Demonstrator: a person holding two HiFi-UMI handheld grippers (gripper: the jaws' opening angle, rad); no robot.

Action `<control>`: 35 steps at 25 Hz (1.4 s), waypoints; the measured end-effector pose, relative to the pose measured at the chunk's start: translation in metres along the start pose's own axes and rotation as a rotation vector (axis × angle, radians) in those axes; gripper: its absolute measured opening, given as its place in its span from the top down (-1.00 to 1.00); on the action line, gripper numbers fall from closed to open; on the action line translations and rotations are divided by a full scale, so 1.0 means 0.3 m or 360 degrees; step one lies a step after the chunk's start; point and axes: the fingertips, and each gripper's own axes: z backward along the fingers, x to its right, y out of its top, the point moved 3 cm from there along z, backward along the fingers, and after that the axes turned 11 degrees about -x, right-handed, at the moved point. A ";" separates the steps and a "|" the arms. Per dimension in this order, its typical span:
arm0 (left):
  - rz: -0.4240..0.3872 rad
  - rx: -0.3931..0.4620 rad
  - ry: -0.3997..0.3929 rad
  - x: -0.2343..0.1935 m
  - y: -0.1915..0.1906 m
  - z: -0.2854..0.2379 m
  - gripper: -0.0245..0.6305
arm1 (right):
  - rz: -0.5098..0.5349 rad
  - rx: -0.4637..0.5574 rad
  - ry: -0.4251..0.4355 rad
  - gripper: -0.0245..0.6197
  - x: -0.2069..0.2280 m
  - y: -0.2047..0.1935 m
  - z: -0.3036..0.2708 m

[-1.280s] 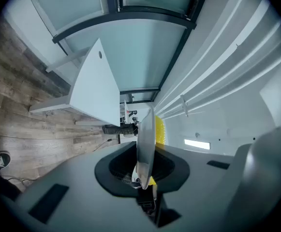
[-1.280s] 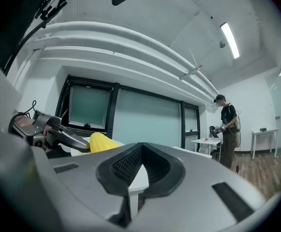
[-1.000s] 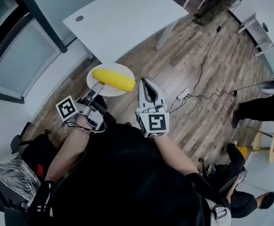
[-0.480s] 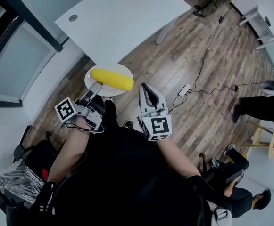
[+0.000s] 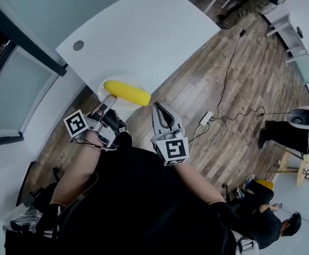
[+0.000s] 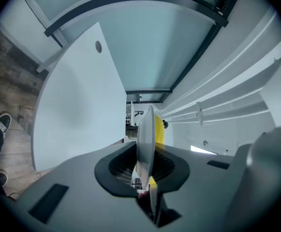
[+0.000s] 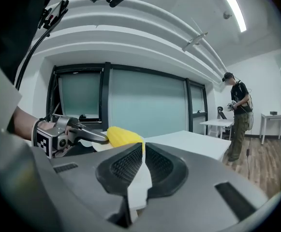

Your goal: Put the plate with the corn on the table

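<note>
A white plate point(image 5: 105, 91) carries a yellow corn cob point(image 5: 126, 92). My left gripper point(image 5: 110, 98) is shut on the plate's near rim and holds it level at the near edge of the white table point(image 5: 143, 31). In the left gripper view the plate point(image 6: 144, 134) stands edge-on between the jaws, the corn point(image 6: 159, 129) is behind it and the table point(image 6: 77, 110) is to the left. My right gripper point(image 5: 159, 107) hangs shut and empty just right of the plate, over the wooden floor. Its own view shows the corn point(image 7: 123, 135) and the table point(image 7: 193, 141) ahead.
The table has a round cable hole point(image 5: 78, 45) near its far left. A cable and a power strip point(image 5: 206, 118) lie on the floor to the right. Several people point(image 5: 287, 132) stand or sit at the right. A glass wall point(image 5: 10, 94) is at the left.
The plate with the corn has moved from over the floor up to the table's near edge, still in my left gripper. The right gripper has followed beside it.
</note>
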 end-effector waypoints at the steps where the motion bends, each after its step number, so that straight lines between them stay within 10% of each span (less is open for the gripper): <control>1: -0.0002 -0.0010 -0.0005 0.000 0.034 -0.018 0.79 | -0.0010 0.0003 -0.0011 0.91 0.007 0.017 -0.029; 21: -0.0058 -0.0078 -0.0006 -0.187 0.543 -0.506 0.79 | -0.0040 -0.0107 0.0013 0.92 0.278 0.136 -0.421; 35: -0.0072 -0.0203 0.0218 -0.398 0.748 -0.739 0.79 | -0.0117 -0.0269 0.0119 0.92 0.425 0.075 -0.747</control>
